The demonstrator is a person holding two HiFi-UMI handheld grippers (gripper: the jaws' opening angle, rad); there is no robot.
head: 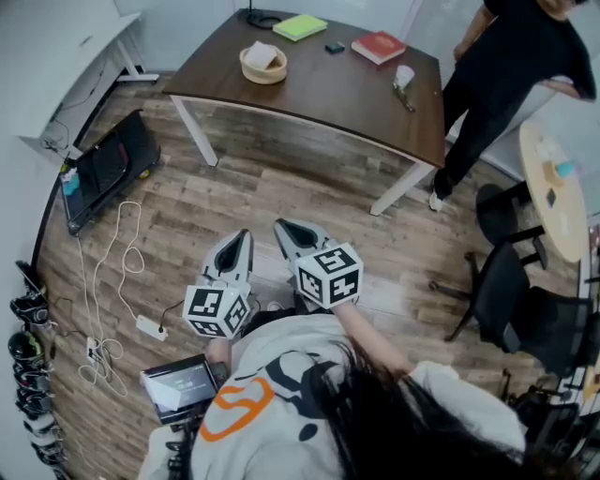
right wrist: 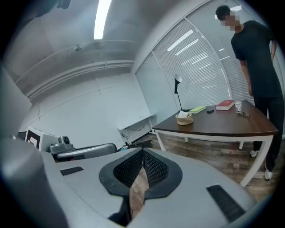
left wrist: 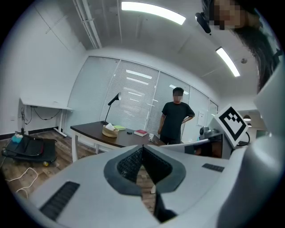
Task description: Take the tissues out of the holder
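The left gripper (head: 242, 240) and the right gripper (head: 286, 228) are held side by side, close in front of the person's body, above the wooden floor (head: 281, 187). Both are pointed toward the dark table (head: 347, 94).

In the left gripper view the jaws are seen pressed together at their tips, and nothing is caught between them. In the right gripper view the jaws are likewise closed tip to tip and empty. Only floor is seen through the slit lower down.

The holder (head: 263, 66), a round woven basket, is set on the far left part of the table, well apart from both grippers. White tissues (head: 263, 53) are seen inside it, sticking up above the rim. Neither gripper is touching the holder, and open floor lies between them and the table.

From the left gripper the holder (left wrist: 109, 131) is seen ahead and to the left of the jaws. From the right gripper it (right wrist: 184, 118) is seen ahead and to the right.

A green notebook (head: 300, 26) and a red book (head: 378, 47) are laid farther along the tabletop. A person in black (head: 506, 75) is standing at the table's right end.
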